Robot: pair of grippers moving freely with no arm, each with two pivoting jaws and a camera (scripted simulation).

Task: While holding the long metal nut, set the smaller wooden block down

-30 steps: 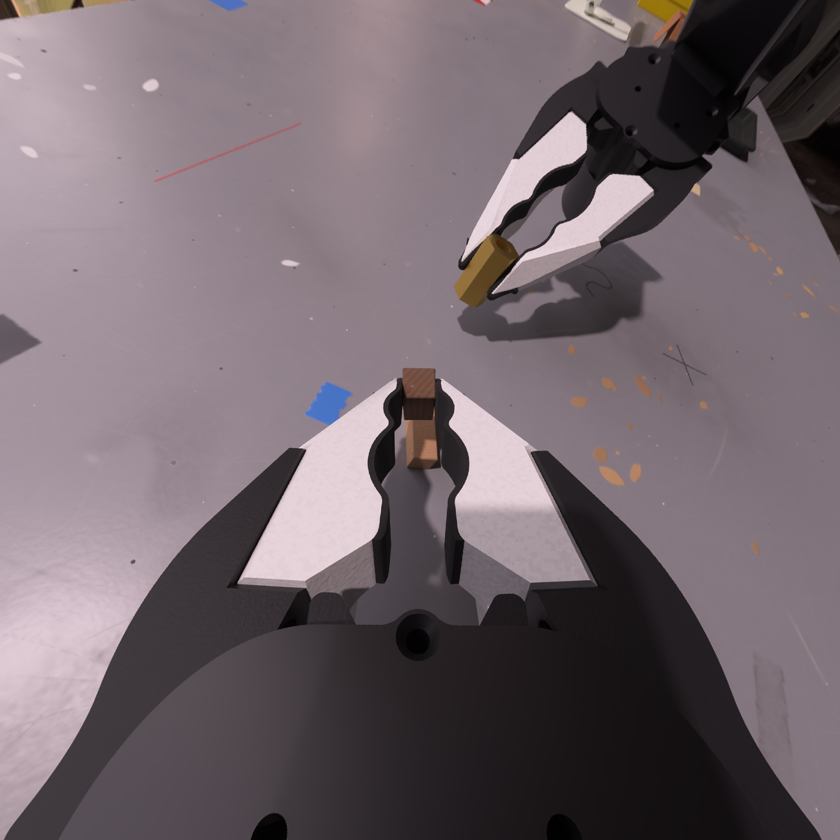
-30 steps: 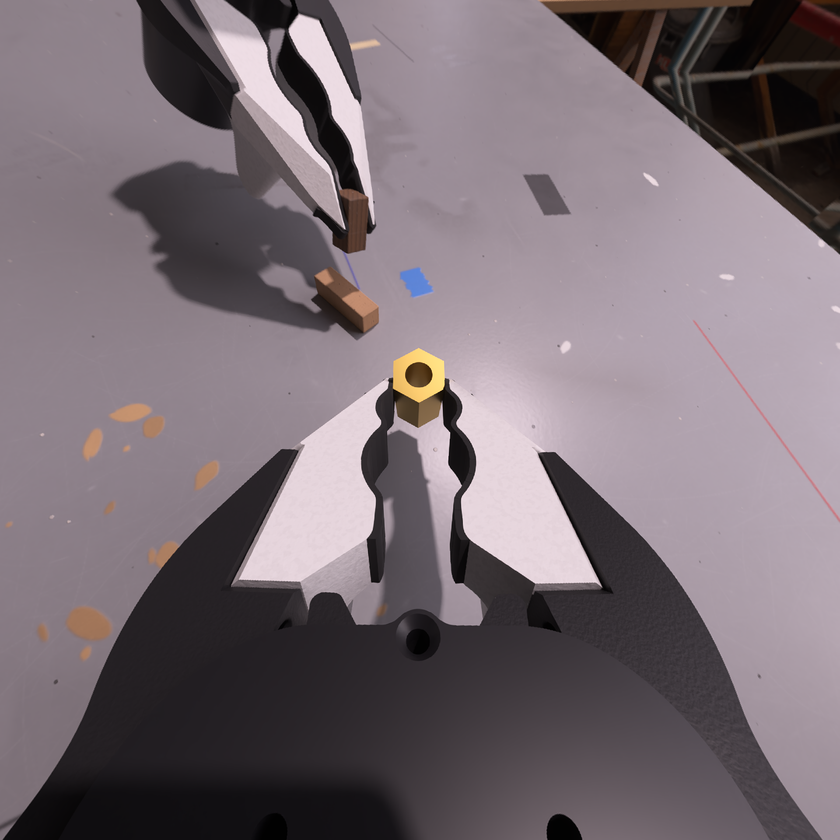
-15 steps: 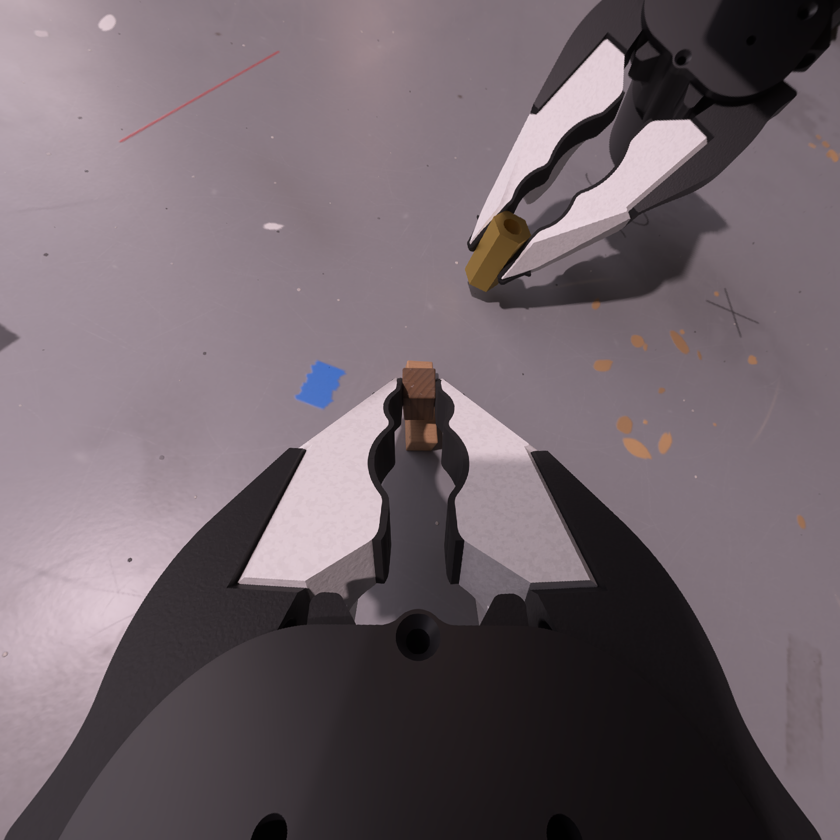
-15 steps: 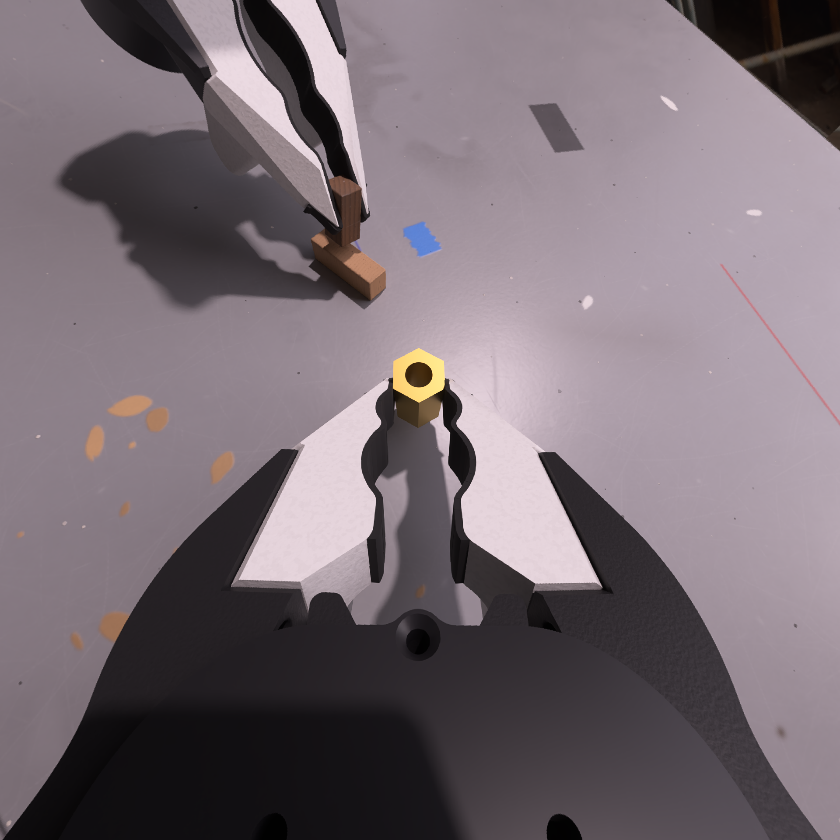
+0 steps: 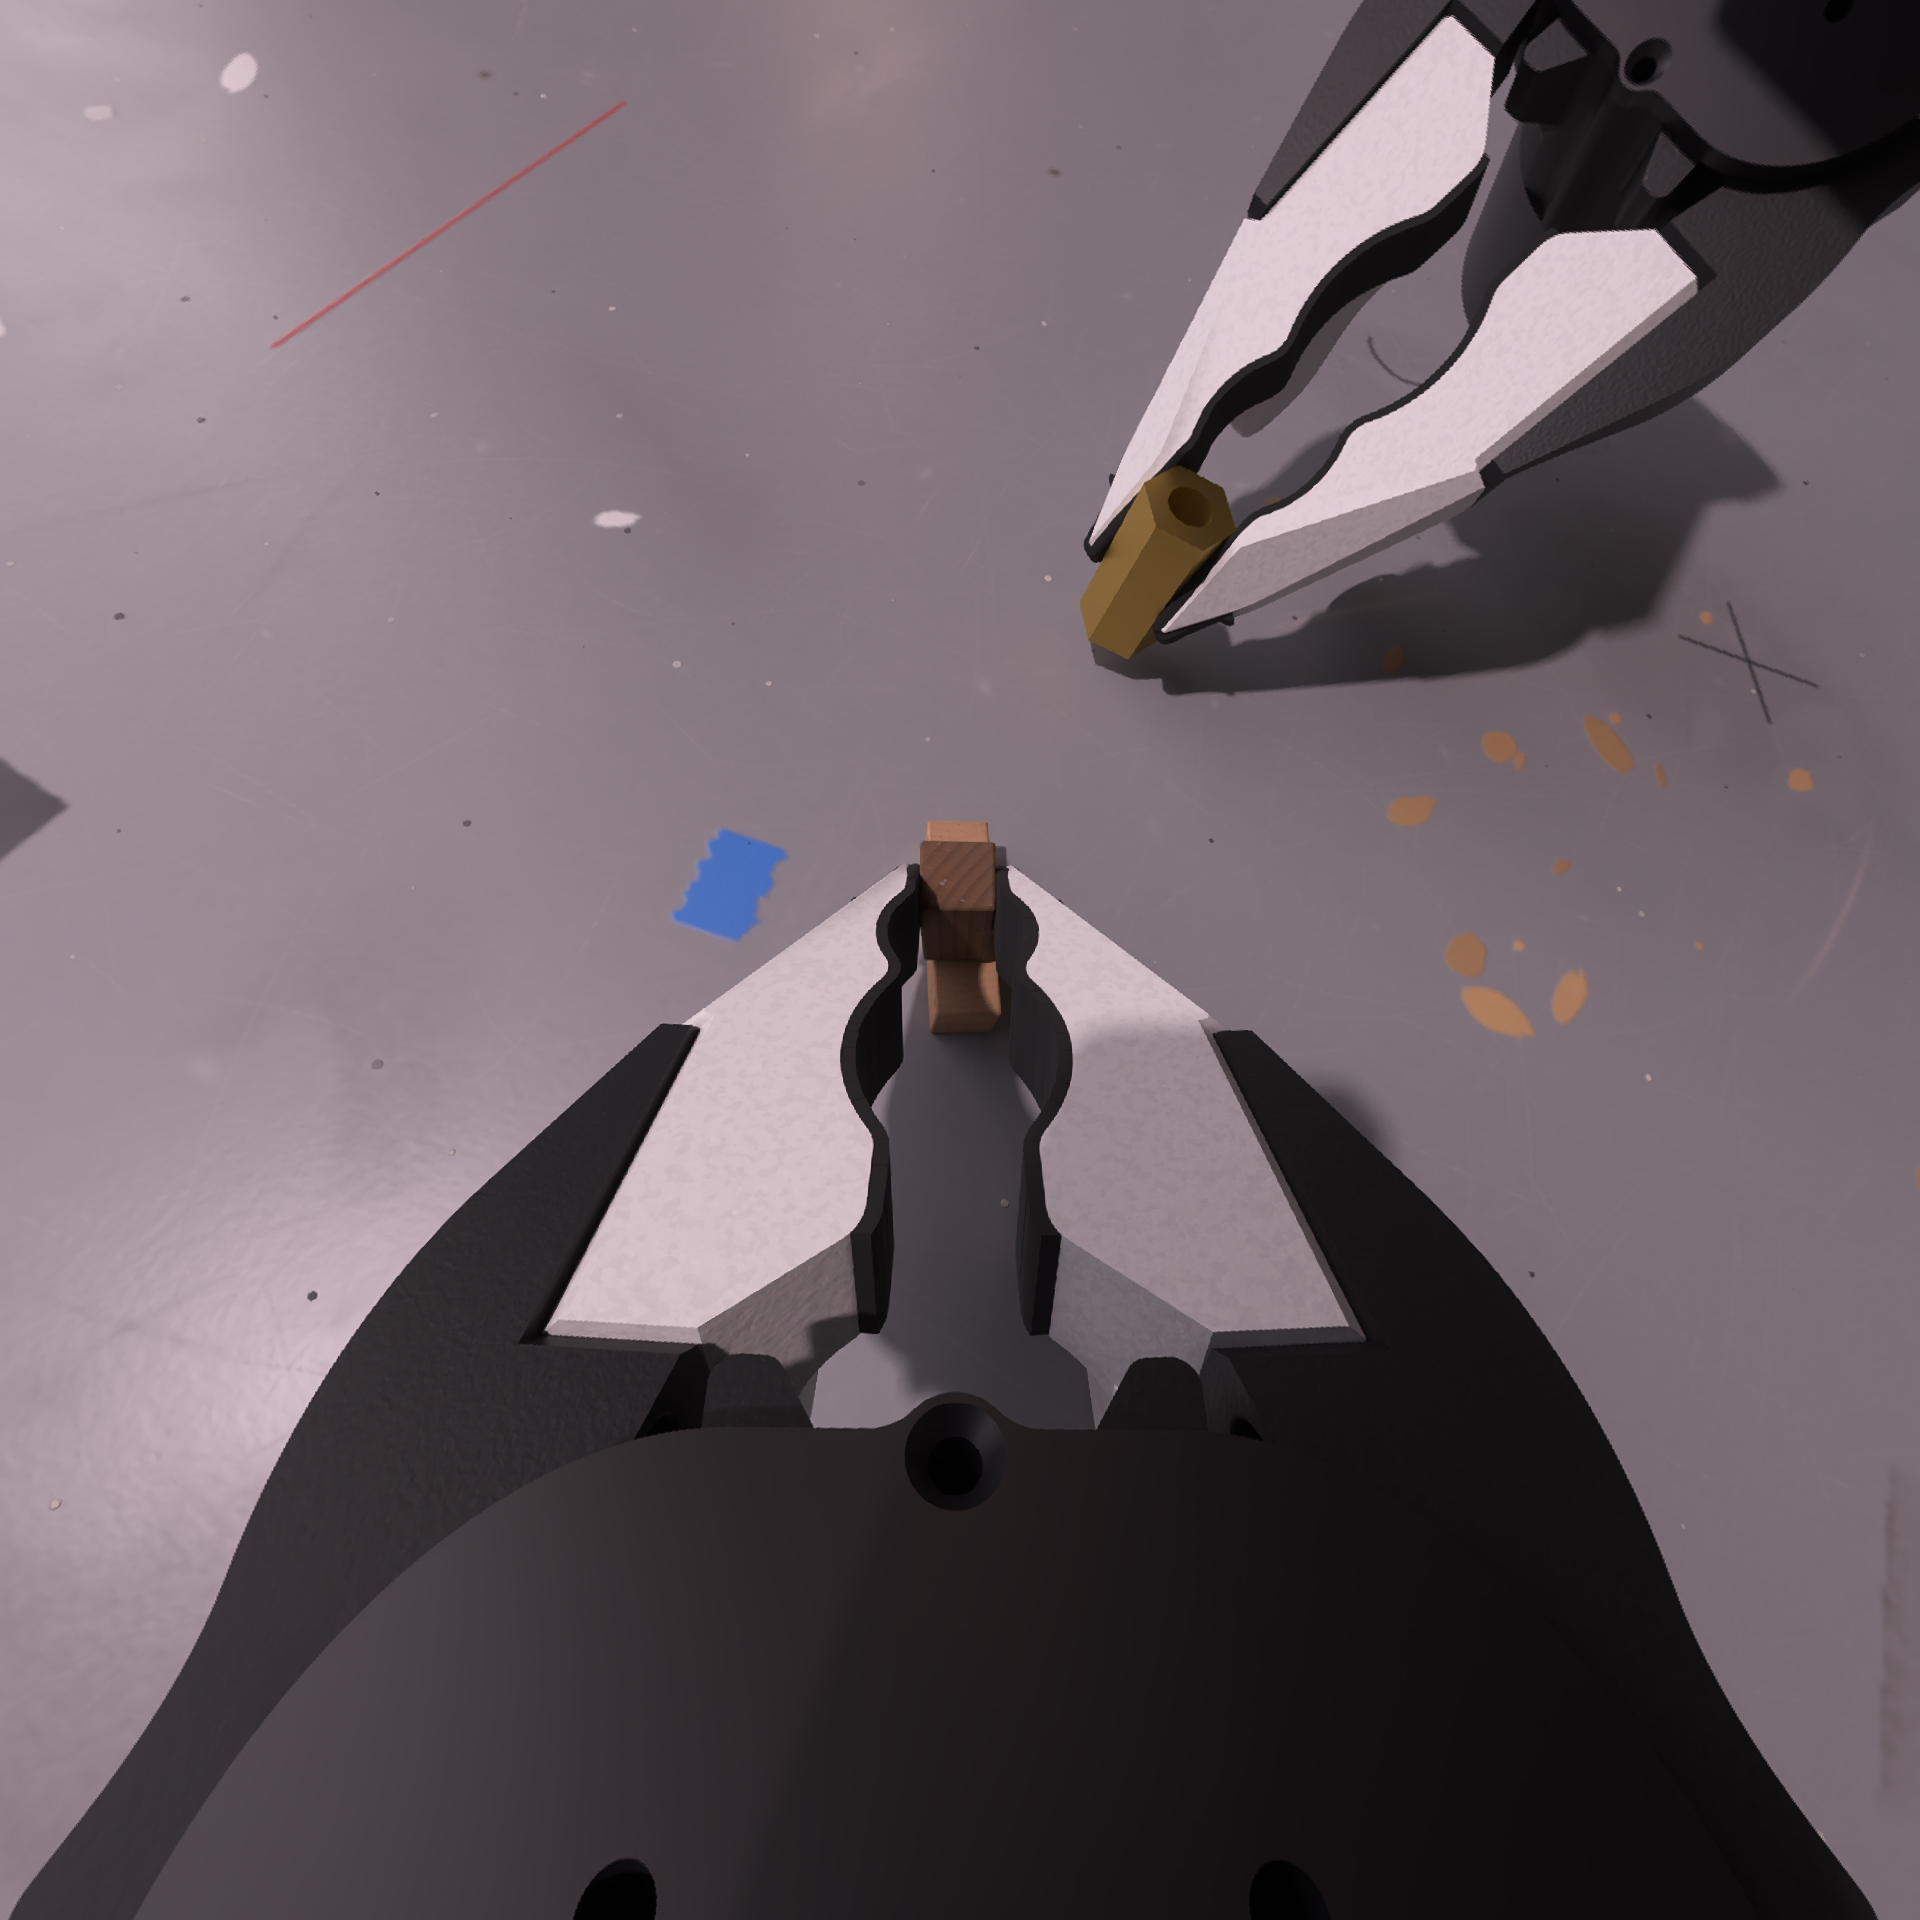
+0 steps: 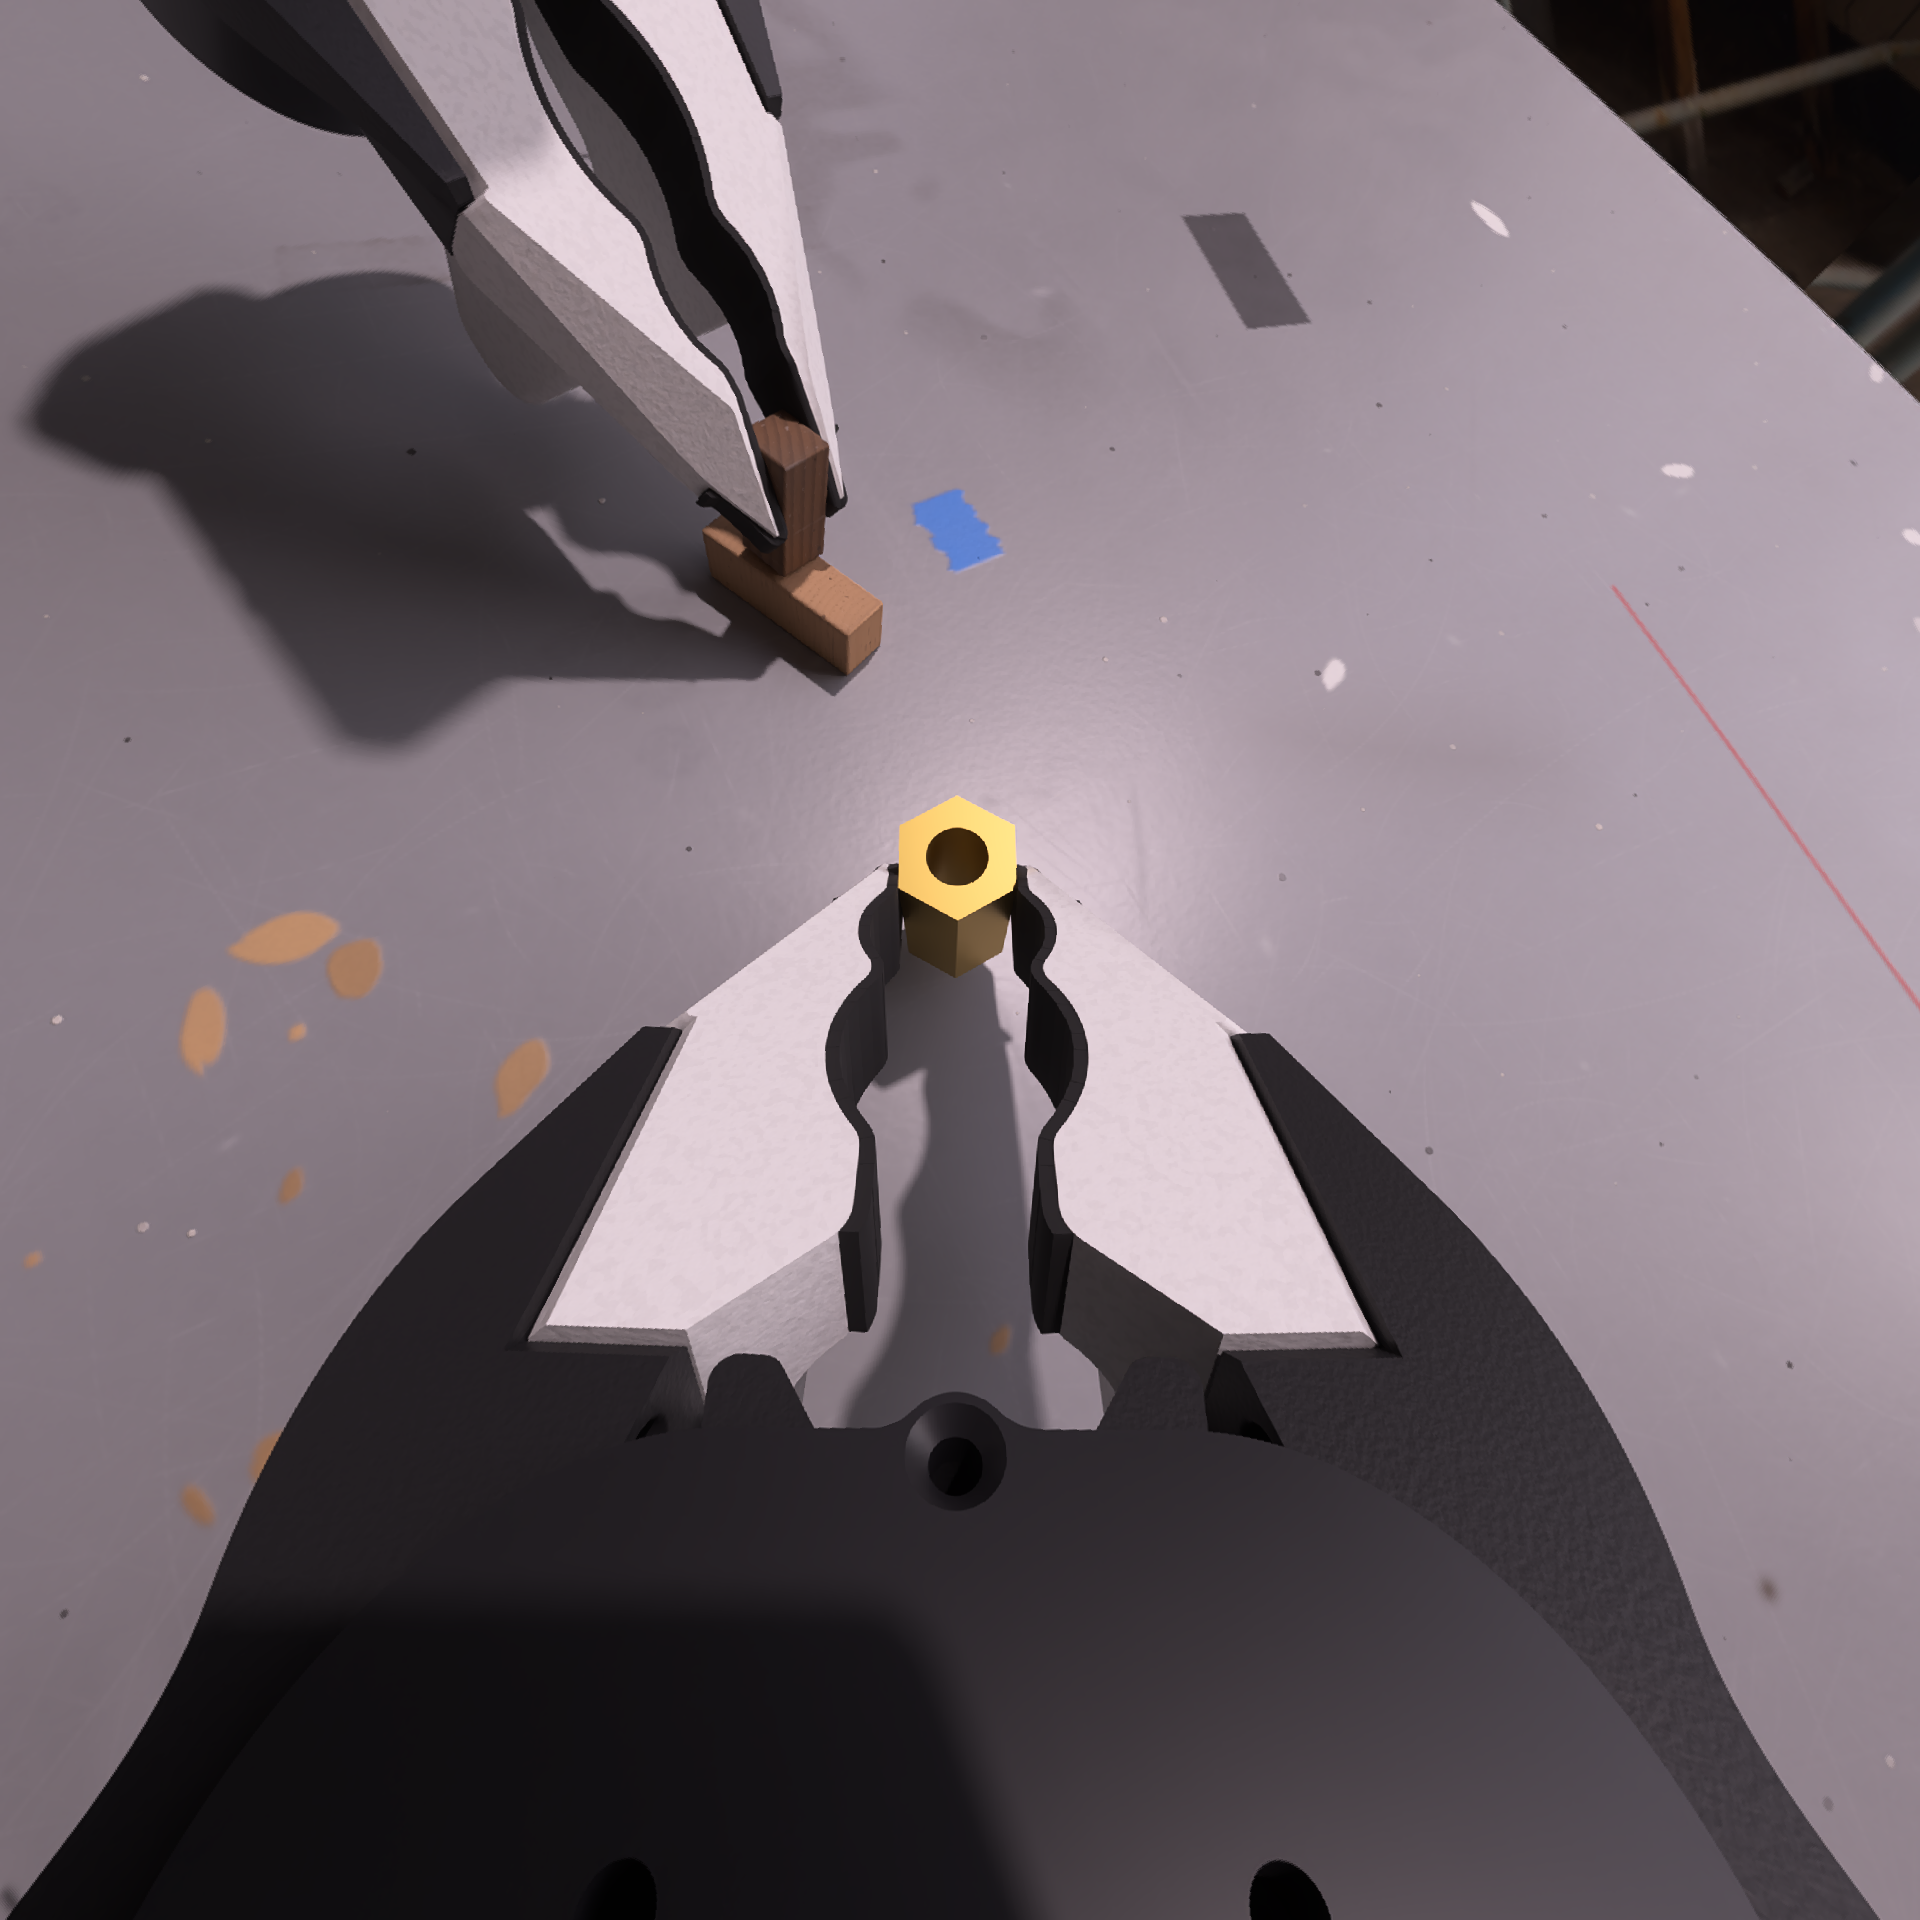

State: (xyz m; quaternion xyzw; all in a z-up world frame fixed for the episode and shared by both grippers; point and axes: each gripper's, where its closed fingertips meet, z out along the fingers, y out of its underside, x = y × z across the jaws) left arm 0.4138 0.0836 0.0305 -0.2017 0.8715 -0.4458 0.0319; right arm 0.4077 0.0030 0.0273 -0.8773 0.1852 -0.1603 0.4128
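Note:
My left gripper is shut on the smaller, darker wooden block, which it holds upright. The block's lower end meets the top of a larger, lighter wooden block that lies flat on the grey table. The right wrist view shows this from the side: the left gripper, the small block and the larger block. My right gripper is shut on the long brass hex nut, held just above the table. The right gripper and the nut also show in the left wrist view, at upper right.
A blue tape patch lies just left of the blocks and also shows in the right wrist view. Orange paint spots mark the table. A dark grey strip lies farther off. The table edge runs along the far right.
My left gripper has come down with the small block until it rests on the larger block. My right gripper has kept hold of the nut and sits slightly lower.

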